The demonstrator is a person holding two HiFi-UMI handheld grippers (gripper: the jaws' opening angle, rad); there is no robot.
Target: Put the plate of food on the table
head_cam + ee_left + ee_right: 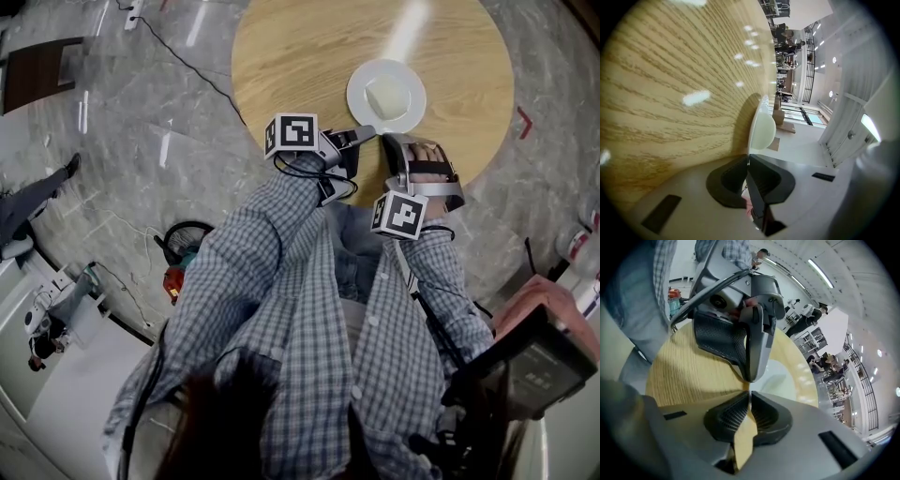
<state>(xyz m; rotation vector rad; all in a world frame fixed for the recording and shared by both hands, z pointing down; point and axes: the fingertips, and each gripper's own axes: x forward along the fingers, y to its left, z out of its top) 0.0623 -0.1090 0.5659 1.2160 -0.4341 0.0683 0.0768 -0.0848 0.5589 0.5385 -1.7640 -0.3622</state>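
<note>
Left hand-held gripper pinches plate: own view only.

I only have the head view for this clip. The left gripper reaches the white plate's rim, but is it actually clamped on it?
Observer: Yes. In the left gripper view, the left gripper has its fingers closed on the rim of the plate.
Operator: And the right one, beside it?
Observer: In the right gripper view, the right gripper has its fingers together with nothing between them.
</note>
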